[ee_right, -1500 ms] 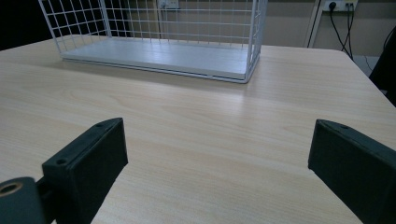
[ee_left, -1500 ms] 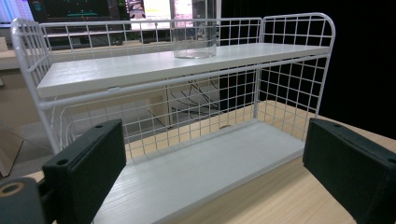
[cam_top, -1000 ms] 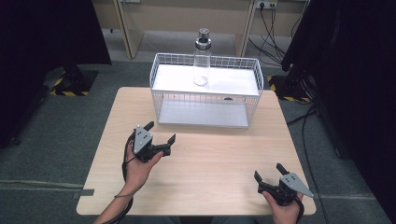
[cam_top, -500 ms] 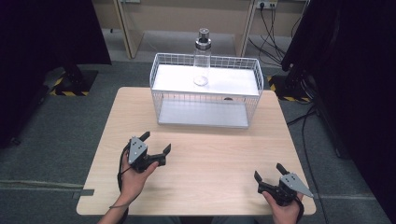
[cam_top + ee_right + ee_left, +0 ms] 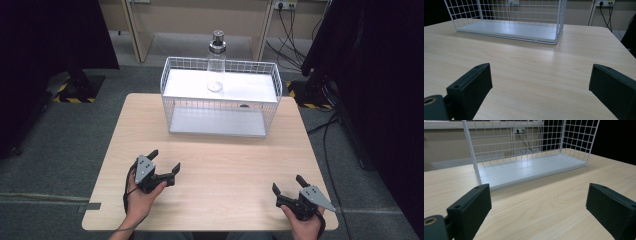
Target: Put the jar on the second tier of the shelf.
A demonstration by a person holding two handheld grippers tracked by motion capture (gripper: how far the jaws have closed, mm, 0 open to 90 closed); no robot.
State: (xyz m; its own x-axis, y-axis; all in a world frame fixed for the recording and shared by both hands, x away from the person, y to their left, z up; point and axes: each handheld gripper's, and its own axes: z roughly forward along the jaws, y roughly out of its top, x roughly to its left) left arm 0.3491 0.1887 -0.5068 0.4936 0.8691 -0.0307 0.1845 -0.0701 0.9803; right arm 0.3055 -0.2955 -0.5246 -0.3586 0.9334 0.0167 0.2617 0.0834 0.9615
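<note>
A white wire rack [image 5: 220, 107] stands at the far middle of the wooden table [image 5: 225, 170]. On its top stands a clear bottle [image 5: 216, 62] with a metal cap. My left gripper [image 5: 165, 160] is held low over the near left of the table, open and empty, jaws aimed at the rack. My right gripper [image 5: 287, 184] hovers near the front right corner, also open and empty. In the left gripper view the gripper [image 5: 539, 212] faces the rack's white base board [image 5: 529, 167]. The right gripper [image 5: 540, 92] sees the same rack [image 5: 511, 28] farther off.
Bare tabletop lies between both grippers and the rack. Beyond the table there is grey floor, dark curtains at both sides, cables [image 5: 292, 22] and a wall socket at the back right.
My left gripper has drawn back toward the near edge of the table, still open. The right gripper has stayed in place.
</note>
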